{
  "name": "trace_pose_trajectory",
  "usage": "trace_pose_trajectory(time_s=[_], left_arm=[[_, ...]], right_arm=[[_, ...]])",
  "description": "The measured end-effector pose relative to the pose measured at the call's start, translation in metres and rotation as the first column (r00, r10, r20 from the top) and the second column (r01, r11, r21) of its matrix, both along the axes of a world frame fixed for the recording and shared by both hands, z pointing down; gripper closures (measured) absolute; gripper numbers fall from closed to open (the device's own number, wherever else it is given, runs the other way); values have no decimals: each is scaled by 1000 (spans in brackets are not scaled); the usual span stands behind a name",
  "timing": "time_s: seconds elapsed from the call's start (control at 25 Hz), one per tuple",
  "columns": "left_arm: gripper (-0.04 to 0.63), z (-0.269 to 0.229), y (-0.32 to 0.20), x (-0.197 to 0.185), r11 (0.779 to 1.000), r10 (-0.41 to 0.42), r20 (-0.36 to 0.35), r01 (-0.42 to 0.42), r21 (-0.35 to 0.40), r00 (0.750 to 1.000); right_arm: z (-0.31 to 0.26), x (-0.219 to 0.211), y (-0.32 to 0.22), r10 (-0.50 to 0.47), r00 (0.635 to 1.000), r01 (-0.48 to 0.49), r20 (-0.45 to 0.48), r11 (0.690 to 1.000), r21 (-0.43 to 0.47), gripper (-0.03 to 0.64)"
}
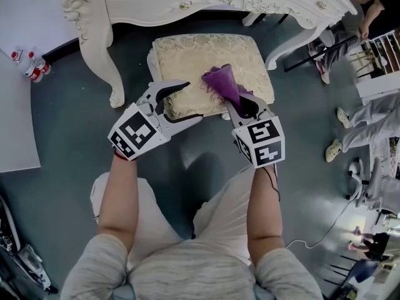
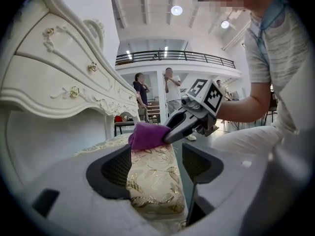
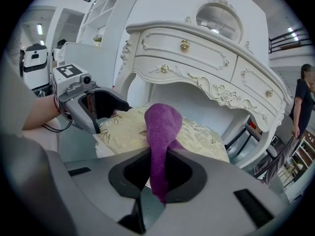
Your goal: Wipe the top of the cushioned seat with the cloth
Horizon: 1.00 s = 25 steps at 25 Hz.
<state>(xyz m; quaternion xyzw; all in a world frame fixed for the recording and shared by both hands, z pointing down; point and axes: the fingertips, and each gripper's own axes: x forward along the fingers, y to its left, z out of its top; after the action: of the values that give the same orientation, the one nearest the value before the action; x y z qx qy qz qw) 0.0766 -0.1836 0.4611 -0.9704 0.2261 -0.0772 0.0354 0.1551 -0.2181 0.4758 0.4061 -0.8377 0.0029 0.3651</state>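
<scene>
Head view, my left gripper [image 1: 187,102]: jaws apart, straddling the front edge of the cushioned seat [image 1: 187,58].
Head view, my right gripper [image 1: 247,107]: at the seat's front right, clamped on the purple cloth [image 1: 224,83].
Head view, cloth position: bunched, on the right half of the seat top.
Head view, surroundings: white dressing table [image 1: 219,2] just behind the seat.
Left gripper view, my fingers: open; the seat's front corner [image 2: 155,181] sits between the pads, with a clear gap at the right pad.
Left gripper view, cloth [image 2: 147,135]: resting on the seat top, pinched by the right gripper [image 2: 170,134].
Right gripper view, my fingers: closed together on a narrow fold of the cloth [image 3: 162,127], which stands up ahead of the jaws.
Right gripper view, left gripper [image 3: 115,104]: close by, at the seat's near edge.
Risk 1: only a narrow strip gets wiped. Cause: the cloth is bunched, not spread flat.
Risk 2: the cloth pulls free. Cause: the grip is on a thin fold only.
Risk 3: the seat shifts under the stroke. Cause: my left jaws are not closed on it.
Risk 4: the grippers collide. Cause: they sit near each other.
Writing: none legible; only square black-and-white markers on each gripper's cube.
</scene>
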Motion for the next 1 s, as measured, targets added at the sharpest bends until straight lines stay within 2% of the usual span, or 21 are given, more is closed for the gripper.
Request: trace_pose_trajectory(time_s=[0.2, 0.6, 1.0], left_arm=[[267, 2, -1, 1, 1000, -6, 13, 6, -1, 1000], [267, 3, -2, 1, 1000, -11, 15, 11, -5, 1000], [272, 3, -6, 0, 1000, -16, 12, 16, -16, 1000]], right_arm=[[0, 19, -7, 44, 999, -44, -7, 999, 4, 561], [1, 85, -30, 195, 981, -195, -4, 981, 15, 561], [2, 109, -42, 271, 962, -272, 31, 962, 30, 561]])
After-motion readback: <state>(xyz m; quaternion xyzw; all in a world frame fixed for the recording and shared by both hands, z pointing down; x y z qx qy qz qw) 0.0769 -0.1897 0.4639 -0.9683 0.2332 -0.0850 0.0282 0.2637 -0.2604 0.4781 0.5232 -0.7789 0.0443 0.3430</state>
